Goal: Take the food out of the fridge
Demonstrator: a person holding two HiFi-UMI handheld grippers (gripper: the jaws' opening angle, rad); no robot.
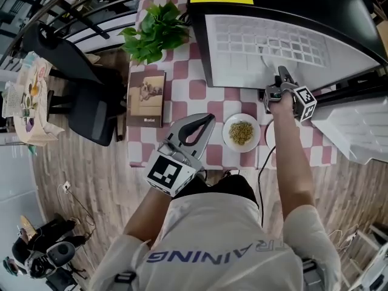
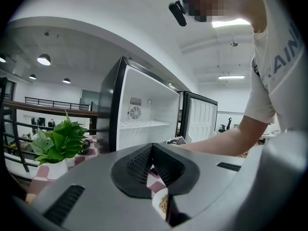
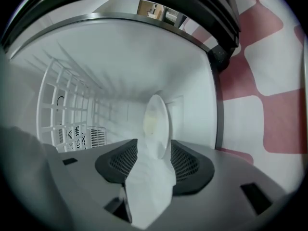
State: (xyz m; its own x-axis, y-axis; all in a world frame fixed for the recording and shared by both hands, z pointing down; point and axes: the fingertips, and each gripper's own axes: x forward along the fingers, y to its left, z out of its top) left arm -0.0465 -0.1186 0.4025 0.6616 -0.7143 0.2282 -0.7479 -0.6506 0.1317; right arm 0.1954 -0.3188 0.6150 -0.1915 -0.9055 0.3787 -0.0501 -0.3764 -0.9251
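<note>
**Right tongs at a plate inside the open fridge; left tongs idle over the bench**

Head view: a person stands at a bench [image 1: 200,90] covered with a red-and-white checked cloth. On it stands a small black fridge [image 1: 339,17] with its door [image 1: 357,126] swung open to the right.

The right tongs [image 3: 154,143] reach into the white interior. Their jaws stand moderately wide, and a white plate [image 3: 156,114] sits edge-on between the jaw tips. In the right gripper view the plate lies against the right-hand pad, with a gap to the left-hand pad, so no clamping is evident. The plate is on the side of the wire shelf [image 3: 67,95] nearer the bench cloth. Its face shows a faint yellowish tint, but what it carries cannot be made out.

The left tongs [image 1: 210,118] hang above the bench's near edge, well apart from the fridge. Their jaw tips are together and nothing is between them.

Two dishes are outside the fridge:
- A round white dish [image 1: 226,133] of yellowish grains [image 1: 241,132] rests on the cloth between the two arms.
- A second white dish [image 1: 268,136] lies just beside it, mostly hidden under the right forearm.

Also on the bench are a brown book [image 1: 146,99] at the left and a green potted plant [image 1: 156,32] at the far left corner. A black chair [image 1: 85,111] stands on the wooden floor to the left of the bench.
</note>
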